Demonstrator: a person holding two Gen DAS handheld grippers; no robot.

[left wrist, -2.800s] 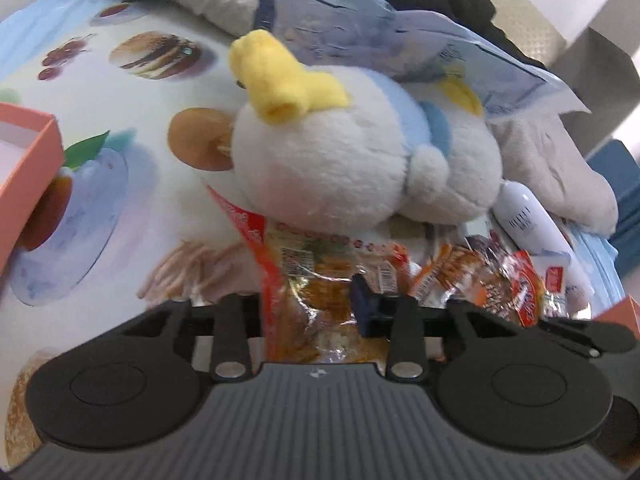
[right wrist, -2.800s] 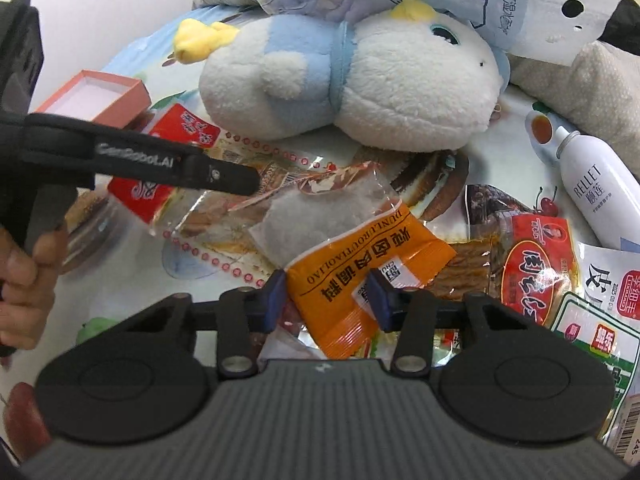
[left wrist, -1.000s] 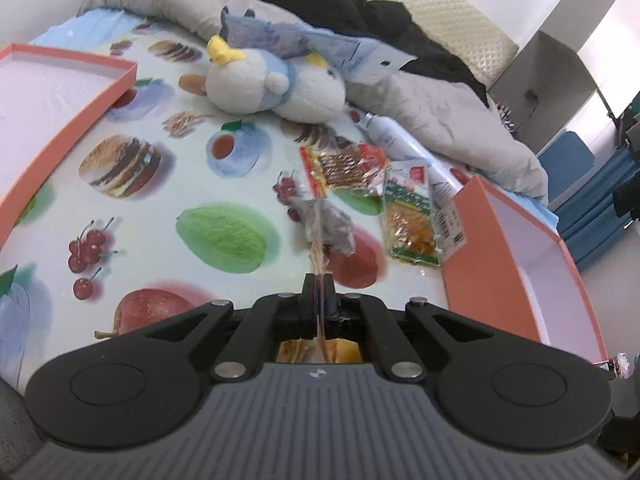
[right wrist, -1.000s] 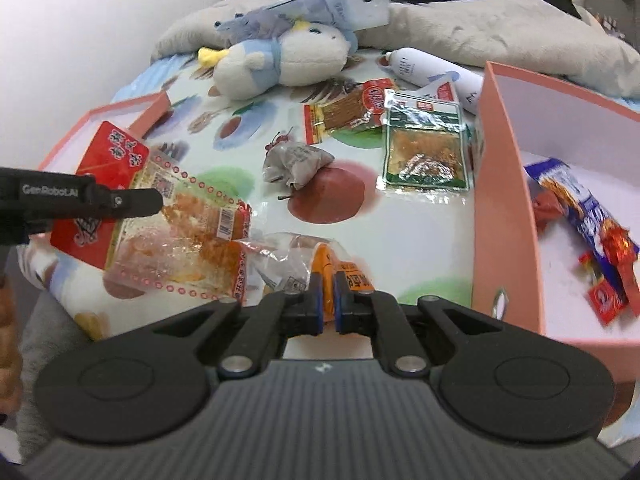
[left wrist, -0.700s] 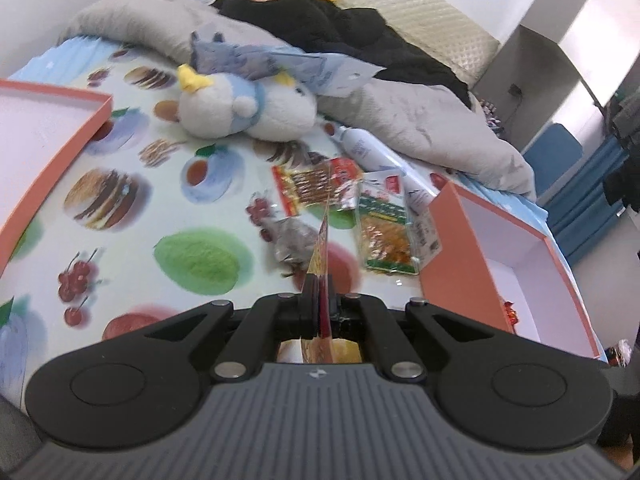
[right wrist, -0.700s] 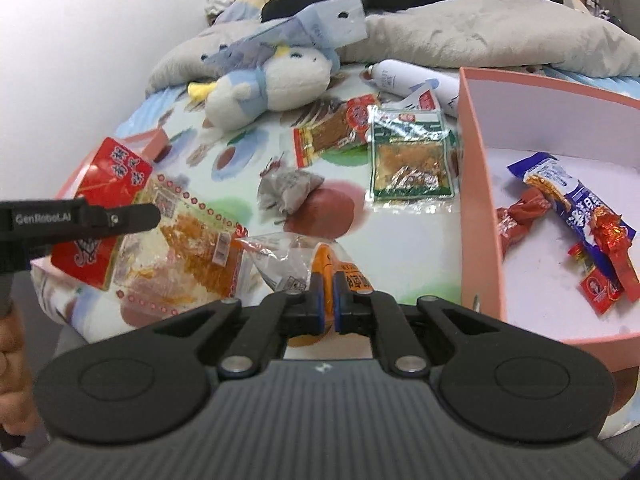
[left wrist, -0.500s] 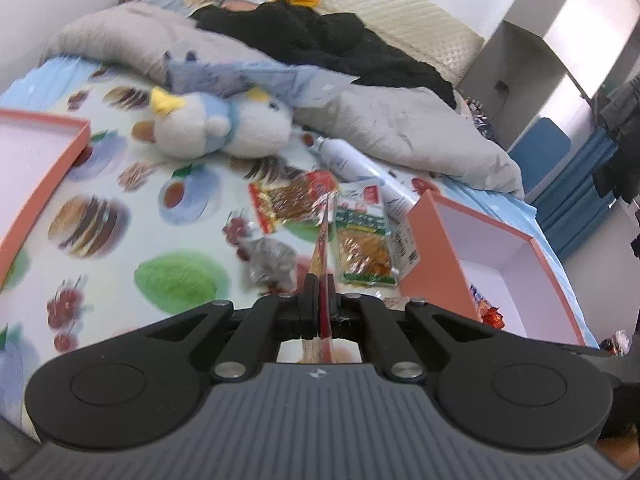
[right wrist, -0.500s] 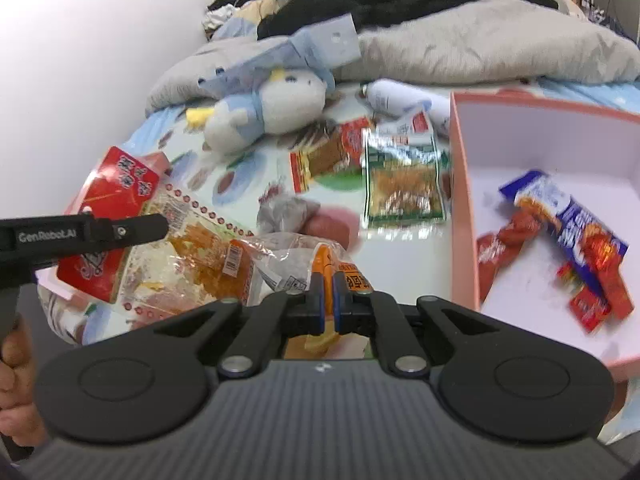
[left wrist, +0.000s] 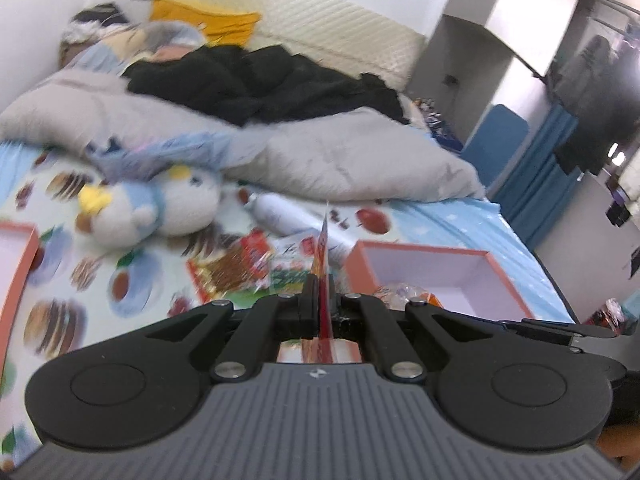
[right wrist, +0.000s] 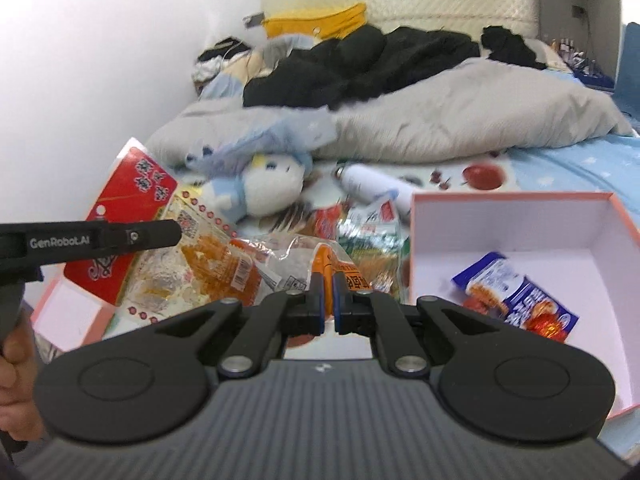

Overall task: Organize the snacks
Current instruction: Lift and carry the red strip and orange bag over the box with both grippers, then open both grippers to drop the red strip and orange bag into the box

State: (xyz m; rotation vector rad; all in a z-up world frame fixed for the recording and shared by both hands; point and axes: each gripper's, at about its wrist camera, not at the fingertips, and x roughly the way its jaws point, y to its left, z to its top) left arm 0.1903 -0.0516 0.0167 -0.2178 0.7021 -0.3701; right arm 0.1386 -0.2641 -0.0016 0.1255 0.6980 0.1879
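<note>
My left gripper [left wrist: 320, 286] is shut on a red-topped clear snack bag [left wrist: 323, 248], seen edge-on in the left wrist view and broadside in the right wrist view [right wrist: 168, 236], lifted above the bed. My right gripper [right wrist: 328, 286] is shut on an orange-and-clear snack packet [right wrist: 320, 258], also held in the air. An orange box [right wrist: 560, 248] with a white inside lies to the right and holds a blue packet [right wrist: 516, 292] and red sweets. More snack packets [right wrist: 368, 232] lie on the fruit-print sheet between the box and the plush.
A white and blue plush toy [right wrist: 260, 188] and a white spray bottle [right wrist: 376, 186] lie behind the snacks. A grey quilt [right wrist: 460, 120] and black clothes [right wrist: 360, 64] fill the back of the bed. Another orange box [left wrist: 16, 256] lies at the left edge.
Both grippers have risen with their packets, so the bed and the orange box now look lower and farther away. Both grips are unchanged.
</note>
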